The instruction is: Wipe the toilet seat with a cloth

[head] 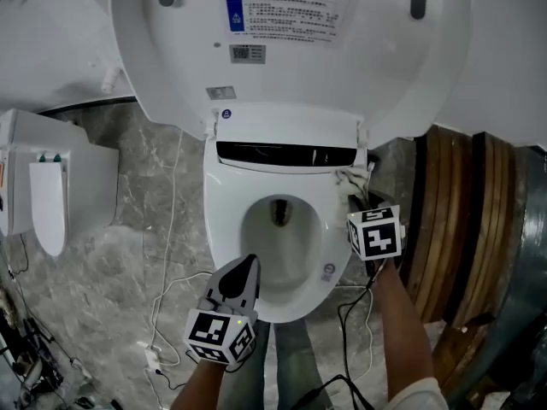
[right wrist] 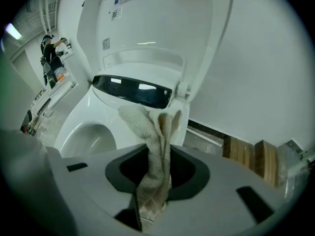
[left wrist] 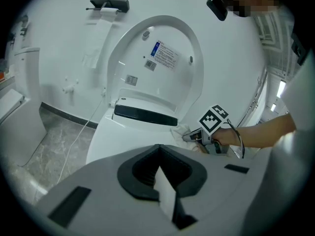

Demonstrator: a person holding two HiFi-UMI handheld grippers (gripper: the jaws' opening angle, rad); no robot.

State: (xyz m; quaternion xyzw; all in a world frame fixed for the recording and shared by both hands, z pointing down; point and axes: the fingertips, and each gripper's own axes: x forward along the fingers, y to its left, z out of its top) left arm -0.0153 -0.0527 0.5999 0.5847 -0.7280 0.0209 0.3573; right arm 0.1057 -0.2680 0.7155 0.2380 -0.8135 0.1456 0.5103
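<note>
A white toilet stands with its lid [head: 291, 49] raised, and its seat [head: 224, 229] rings the bowl. My right gripper [head: 362, 196] is at the seat's right rear corner, shut on a beige cloth [head: 352, 181]. In the right gripper view the cloth [right wrist: 153, 141] rises from the jaws of that gripper [right wrist: 150, 205] and flops toward the seat [right wrist: 91, 104]. My left gripper [head: 245, 268] hovers over the seat's front left rim, shut and holding nothing. From the left gripper view, that gripper [left wrist: 165, 195] points at the seat [left wrist: 110, 141] and the cloth [left wrist: 181, 132].
A white wall unit [head: 51, 186] stands at the left. White cables [head: 167, 254] trail over the marble floor beside the toilet. Stacked wooden boards [head: 453, 220] lean close on the right. The person's legs [head: 282, 357] are in front of the bowl.
</note>
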